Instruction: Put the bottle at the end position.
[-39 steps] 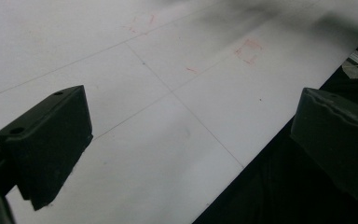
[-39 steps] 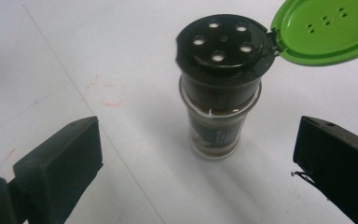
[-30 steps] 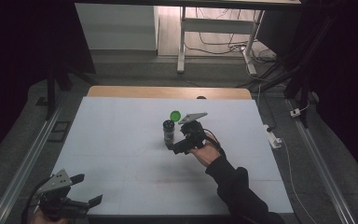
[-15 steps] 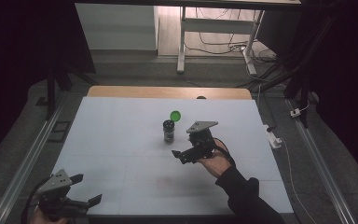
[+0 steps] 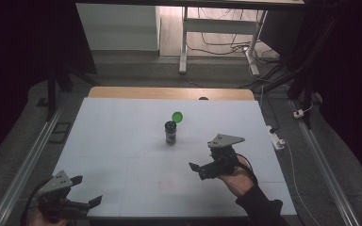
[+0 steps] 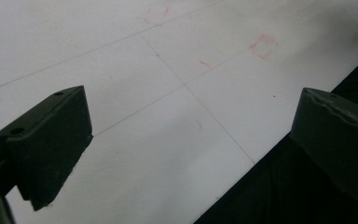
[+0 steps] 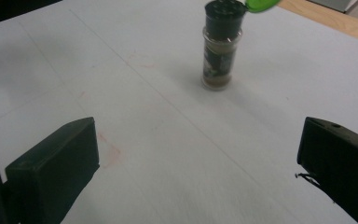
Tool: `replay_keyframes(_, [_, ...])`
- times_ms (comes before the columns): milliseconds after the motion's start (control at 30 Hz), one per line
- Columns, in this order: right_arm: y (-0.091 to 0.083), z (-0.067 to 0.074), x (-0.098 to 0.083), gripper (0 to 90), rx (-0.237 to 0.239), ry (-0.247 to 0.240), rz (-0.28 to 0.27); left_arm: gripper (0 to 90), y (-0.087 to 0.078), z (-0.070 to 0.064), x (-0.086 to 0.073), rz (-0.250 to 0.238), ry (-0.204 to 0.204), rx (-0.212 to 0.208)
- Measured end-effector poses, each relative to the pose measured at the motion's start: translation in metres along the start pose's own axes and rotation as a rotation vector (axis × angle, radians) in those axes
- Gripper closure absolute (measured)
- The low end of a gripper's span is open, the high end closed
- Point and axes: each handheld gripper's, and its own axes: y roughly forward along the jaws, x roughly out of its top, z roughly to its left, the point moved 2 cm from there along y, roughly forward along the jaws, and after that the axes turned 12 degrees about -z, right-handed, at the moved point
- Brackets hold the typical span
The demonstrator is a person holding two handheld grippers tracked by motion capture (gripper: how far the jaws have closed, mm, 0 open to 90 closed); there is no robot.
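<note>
Your small glass spice jar with black shaker top and flipped-open green lid (image 5: 170, 132) stands upright near the middle of the white table top (image 5: 122, 141), bare surface all round it. The wooden far edge strip (image 5: 169, 93) sits at 12 o'clock from the jar, well apart.

Your right gripper (image 5: 201, 170) hovers at about 5 o'clock from the jar, well apart from it, jaws spread wide and holding nothing. In the right gripper view the jar (image 7: 222, 46) stands ahead between the two jaws, open table all the way to it; contents look brownish, label too blurred to read.

Your left gripper (image 5: 87, 190) is at 7 o'clock from the jar, right at the near edge of the table, jaws wide, empty. In the left gripper view one jaw hangs past the table's near edge (image 6: 242, 172) over dark floor.
</note>
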Motion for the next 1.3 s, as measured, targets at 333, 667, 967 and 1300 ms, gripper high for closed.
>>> replay_keyframes(333, [-0.042, -0.007, -0.023, 0.0, -0.080, 0.031, -0.004, 0.0, 0.001, 0.000, 0.000, 0.006, -0.004, 0.003])
replay_keyframes(667, [-0.078, -0.009, -0.050, 0.0, -0.176, 0.068, 0.008, 0.0, 0.001, 0.000, 0.000, 0.017, -0.003, 0.005])
replay_keyframes(967, [-0.105, -0.013, -0.075, 0.0, -0.234, 0.118, 0.035, 0.0, 0.002, -0.001, 0.000, 0.031, 0.000, 0.010])
replay_keyframes(1300, [-0.111, -0.019, -0.086, 0.0, -0.235, 0.176, 0.067, 0.0, 0.002, -0.001, 0.000, 0.039, -0.001, 0.013])
